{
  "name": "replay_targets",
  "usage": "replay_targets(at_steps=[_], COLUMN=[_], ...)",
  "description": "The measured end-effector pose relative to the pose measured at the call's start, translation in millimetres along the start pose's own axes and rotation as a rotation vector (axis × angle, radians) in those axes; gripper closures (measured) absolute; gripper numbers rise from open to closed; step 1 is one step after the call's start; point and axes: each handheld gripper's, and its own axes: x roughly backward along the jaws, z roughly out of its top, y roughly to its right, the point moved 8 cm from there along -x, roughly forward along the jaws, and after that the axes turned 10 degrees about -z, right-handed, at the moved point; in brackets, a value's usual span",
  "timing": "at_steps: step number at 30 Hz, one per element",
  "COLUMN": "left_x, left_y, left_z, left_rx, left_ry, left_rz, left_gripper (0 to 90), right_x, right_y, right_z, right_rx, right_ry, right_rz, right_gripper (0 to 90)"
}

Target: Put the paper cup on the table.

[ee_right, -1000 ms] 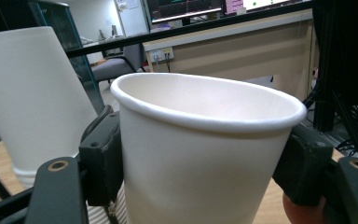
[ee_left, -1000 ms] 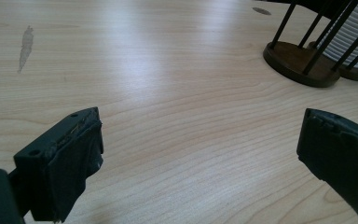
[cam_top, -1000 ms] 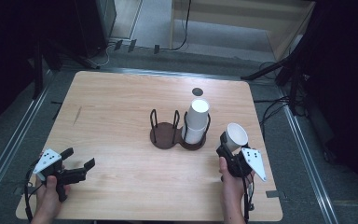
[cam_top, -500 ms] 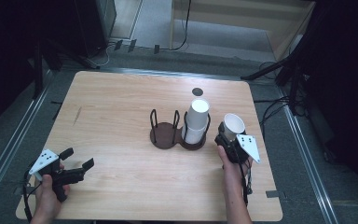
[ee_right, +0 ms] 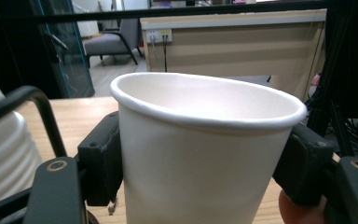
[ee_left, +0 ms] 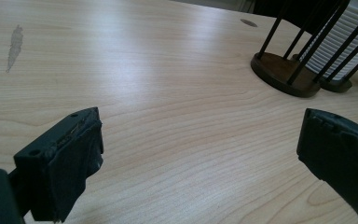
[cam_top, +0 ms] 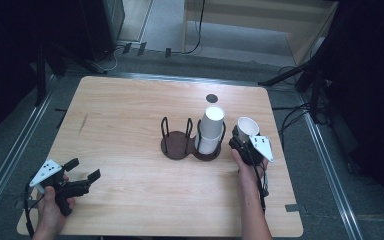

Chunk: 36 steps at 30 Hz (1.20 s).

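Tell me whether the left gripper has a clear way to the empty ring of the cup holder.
Probably yes. The left gripper is open and holds nothing, and bare table lies between it and the empty ring. The cup stack sits in the far ring, out of its path.

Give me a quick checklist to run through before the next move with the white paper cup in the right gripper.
1. Grip: the right gripper has its jaws pressed on both sides of the single white paper cup: ok.
2. Cup attitude: upright, mouth up, rim slightly squeezed to an oval: ok.
3. Target: the stack of white paper cups stands in the right ring of the dark wooden two-ring holder with black wire posts, top open: ok.
4. Clearance: held cup sits beside the stack, right of the wire posts; whether it touches them: cannot tell.
5. Left gripper: open, away from the holder over the light wooden table: ok.
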Motion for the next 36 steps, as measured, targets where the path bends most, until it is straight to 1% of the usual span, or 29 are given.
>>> replay_targets(at_steps=[3,5,7,9,11,13,18,20,27,28,30,32,36], left_x=[-0.1,0.3,0.4,0.4,0.4,0.5,0.5,0.4,0.4,0.3,0.2,0.2,0.0], left_y=[0.0,-0.1,-0.2,-0.3,-0.4,-0.3,-0.3,-0.2,-0.2,-0.2,-0.3,-0.3,-0.1], left_z=[0.0,-0.1,0.0,0.1,0.1,0.0,-0.2,-0.2,-0.5,-0.6,-0.5,-0.5,-0.5], left_rx=[0.001,0.002,0.003,0.005,0.006,0.005,0.005,0.004,0.003,0.003,0.004,0.004,0.004], left_ry=[0.000,-0.001,0.001,0.002,0.003,0.002,0.002,0.001,-0.002,-0.002,-0.003,-0.002,-0.002], left_rz=[-0.001,-0.003,-0.003,-0.004,-0.004,-0.004,-0.003,-0.002,-0.002,-0.002,-0.002,-0.002,-0.002], left_gripper=[0.9,0.9,0.9,0.9,0.9,0.9,0.9,0.9,0.9,0.9,0.9,0.9,0.9], right_x=[-5.4,-9.3,-11.9,-13.6,-15.4,-17.3,-20.7,-20.9,-20.4,-20.0,-19.3,-18.5,-15.3], right_y=[1.3,5.0,8.0,10.5,12.9,15.7,21.0,21.0,22.4,22.2,22.2,22.4,21.2], right_z=[-3.7,-7.9,-10.7,-12.0,-14.5,-17.5,-19.3,-20.5,-22.7,-23.0,-23.2,-23.5,-23.8], right_rx=[-0.018,-0.021,-0.014,-0.009,-0.013,-0.007,-0.008,-0.016,-0.016,-0.008,0.005,0.009,0.016], right_ry=[-0.012,-0.028,-0.039,-0.046,-0.065,-0.077,-0.080,-0.094,-0.129,-0.137,-0.139,-0.140,-0.141], right_rz=[-0.009,-0.024,-0.035,-0.038,-0.038,-0.040,-0.053,-0.048,-0.046,-0.046,-0.048,-0.046,-0.021], right_gripper=[27.4,27.4,27.4,27.4,26.9,26.7,26.5,25.9,23.2,23.0,22.7,21.8,18.6])
